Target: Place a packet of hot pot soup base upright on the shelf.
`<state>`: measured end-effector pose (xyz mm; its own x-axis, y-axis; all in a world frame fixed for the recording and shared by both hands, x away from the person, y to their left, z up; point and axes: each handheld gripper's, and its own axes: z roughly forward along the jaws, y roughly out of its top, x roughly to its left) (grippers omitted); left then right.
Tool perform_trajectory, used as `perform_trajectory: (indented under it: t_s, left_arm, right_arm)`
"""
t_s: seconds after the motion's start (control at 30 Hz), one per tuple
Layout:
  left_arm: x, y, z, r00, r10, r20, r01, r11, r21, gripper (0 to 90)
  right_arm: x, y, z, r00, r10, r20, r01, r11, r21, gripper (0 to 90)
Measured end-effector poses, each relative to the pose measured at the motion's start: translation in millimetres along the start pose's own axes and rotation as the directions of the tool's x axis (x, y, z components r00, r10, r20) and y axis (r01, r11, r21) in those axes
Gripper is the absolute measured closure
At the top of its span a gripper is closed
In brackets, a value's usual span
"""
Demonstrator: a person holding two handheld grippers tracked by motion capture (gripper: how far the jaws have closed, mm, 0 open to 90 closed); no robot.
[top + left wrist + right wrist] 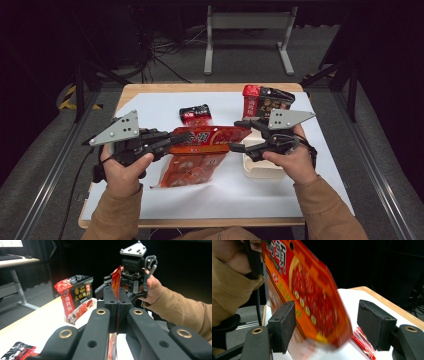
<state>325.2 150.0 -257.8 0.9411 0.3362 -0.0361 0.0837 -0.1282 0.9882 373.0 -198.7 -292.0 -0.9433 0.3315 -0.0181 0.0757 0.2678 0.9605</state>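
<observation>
High view | orange-red pouch (pixel 210 140) is held above the table (pixel 150 200) between both grippers | left gripper (pixel 181 136) is clamped on its edge as support | right gripper (pixel 239 135) is spread, pads apparently not pressing, probably for a regrasp

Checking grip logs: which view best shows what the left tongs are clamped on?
The left gripper view: its shut jaws pinch the orange pouch edge-on. The high view shows the left tongs at the pouch's end. The right gripper view shows the pouch's printed face, blurred, between open jaws.
</observation>
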Motion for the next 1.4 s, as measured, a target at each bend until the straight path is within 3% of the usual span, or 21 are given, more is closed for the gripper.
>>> perform_trajectory:
  t_s: [0.27, 0.37, 0.47, 0.7, 0.93, 1.0, 1.4]
  left_arm:
    - [-1.1, -1.2, 3.6, 0.9999, -0.003, 0.017, 0.003, 1.0000, -0.007, 90.0]
    - [-1.3, -1.3, 4.5, 0.9995, 0.016, 0.026, -0.016, 0.9999, -0.002, 90.0]
    - [-1.0, -2.0, 5.0, 0.9995, 0.019, 0.027, -0.019, 0.9998, 0.000, 90.0]
    - [-0.7, -2.4, 3.2, 0.9995, 0.020, 0.025, -0.020, 0.9998, -0.009, 90.0]
    - [0.7, -3.0, 1.9, 0.9996, 0.024, 0.016, -0.024, 0.9997, -0.010, 90.0]
    - [2.6, -3.6, 1.5, 0.9996, 0.020, 0.018, -0.019, 0.9998, -0.009, 90.0]
    - [7.1, -5.8, -1.8, 1.0000, 0.004, -0.001, -0.004, 0.9997, -0.026, 88.9]
  right_arm:
    - [0.3, 3.0, 13.6, 0.9978, -0.005, -0.066, 0.005, 1.0000, 0.008, 39.4]
    - [0.9, 3.2, 18.3, 0.9952, -0.009, -0.097, 0.011, 0.9998, 0.015, 43.0]
    - [1.8, 3.1, 21.5, 0.9897, -0.019, -0.142, 0.022, 0.9996, 0.015, 49.4]
    - [1.3, 3.8, 22.4, 0.9809, -0.039, -0.191, 0.042, 0.9990, 0.013, 68.9]
    - [3.0, 5.7, 21.9, 0.9645, -0.045, -0.260, 0.051, 0.9986, 0.016, 86.9]
    - [3.3, 7.0, 21.3, 0.9627, -0.047, -0.266, 0.053, 0.9985, 0.016, 89.0]
    - [10.5, 22.1, 12.6, 0.9733, -0.063, -0.221, 0.069, 0.9974, 0.020, 90.0]
